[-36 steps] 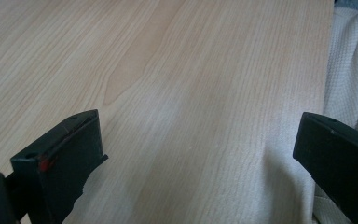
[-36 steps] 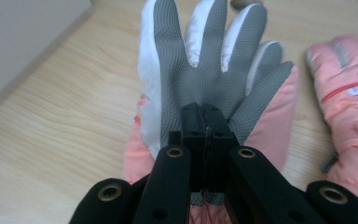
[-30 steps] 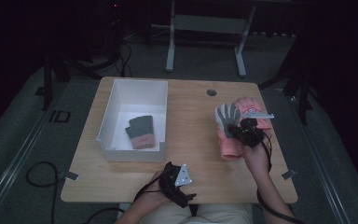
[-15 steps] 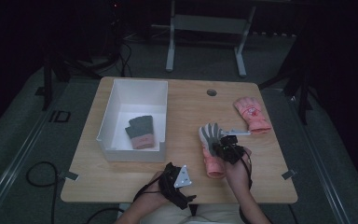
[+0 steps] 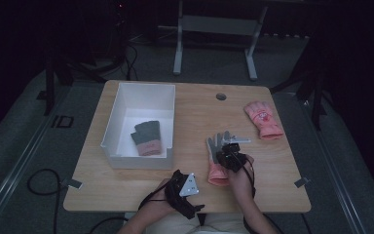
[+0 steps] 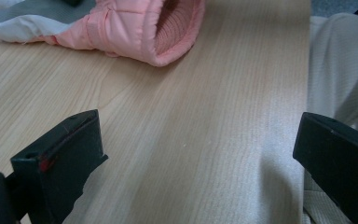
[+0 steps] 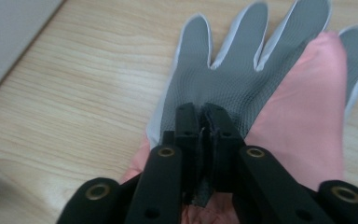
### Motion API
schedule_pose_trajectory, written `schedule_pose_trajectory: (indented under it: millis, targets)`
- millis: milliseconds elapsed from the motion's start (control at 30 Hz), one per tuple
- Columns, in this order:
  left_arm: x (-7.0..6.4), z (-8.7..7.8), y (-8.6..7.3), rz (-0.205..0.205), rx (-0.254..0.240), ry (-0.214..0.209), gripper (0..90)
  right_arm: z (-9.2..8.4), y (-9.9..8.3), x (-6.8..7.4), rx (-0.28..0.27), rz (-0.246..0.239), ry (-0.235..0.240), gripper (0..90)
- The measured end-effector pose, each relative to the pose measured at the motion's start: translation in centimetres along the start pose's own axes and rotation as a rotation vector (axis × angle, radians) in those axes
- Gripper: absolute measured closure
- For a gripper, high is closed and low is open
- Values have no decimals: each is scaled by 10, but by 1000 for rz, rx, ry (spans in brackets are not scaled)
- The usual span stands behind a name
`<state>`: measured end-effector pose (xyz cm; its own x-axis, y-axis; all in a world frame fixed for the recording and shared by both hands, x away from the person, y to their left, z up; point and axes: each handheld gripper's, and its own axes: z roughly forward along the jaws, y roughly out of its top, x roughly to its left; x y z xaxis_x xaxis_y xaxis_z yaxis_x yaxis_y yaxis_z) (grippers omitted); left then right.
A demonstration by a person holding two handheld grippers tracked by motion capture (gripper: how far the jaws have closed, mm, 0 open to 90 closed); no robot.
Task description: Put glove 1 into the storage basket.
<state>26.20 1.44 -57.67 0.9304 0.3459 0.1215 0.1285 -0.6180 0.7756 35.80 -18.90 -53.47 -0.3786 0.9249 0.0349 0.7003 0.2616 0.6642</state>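
A pink glove with a grey palm (image 5: 216,157) lies palm up on the wooden table (image 5: 190,112), near the front middle. My right gripper (image 5: 232,152) pinches a fold of its grey palm (image 7: 242,79). The jaws of the right gripper (image 7: 203,116) have just been opening a little, and fabric is still clamped between them. My left gripper (image 5: 182,187) rests at the table's front edge with its jaws (image 6: 200,163) wide apart and nothing between them. The glove's pink cuff (image 6: 140,28) lies just beyond it.
A second pink glove (image 5: 263,119) lies at the right of the table. A white box (image 5: 141,90) stands at the left and holds a grey glove with a pink cuff (image 5: 147,137). A round hole (image 5: 221,96) sits near the far edge.
My right gripper has carried the glove from the right side toward the front middle and lowered it onto the table. The second pink glove is now uncovered. The left gripper has stayed put.
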Motion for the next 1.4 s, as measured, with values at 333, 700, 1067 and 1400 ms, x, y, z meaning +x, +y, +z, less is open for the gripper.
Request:
schedule_pose_trajectory:
  millis: [333, 700, 1067, 1400]
  targets:
    - [2, 0, -1, -14, -24, -7, 14, -39, 13, -46, -148, -80, -8, 689]
    - [3, 0, -1, -8, -24, -5, 14, -39, 21, -159, -185, -30, -94, 682]
    - [2, 0, -2, -6, -22, -13, 14, -6, 61, -212, -151, 3, -152, 630]
    - [4, -1, -2, -15, -30, -16, 14, 24, 85, -232, -123, 17, -168, 562]
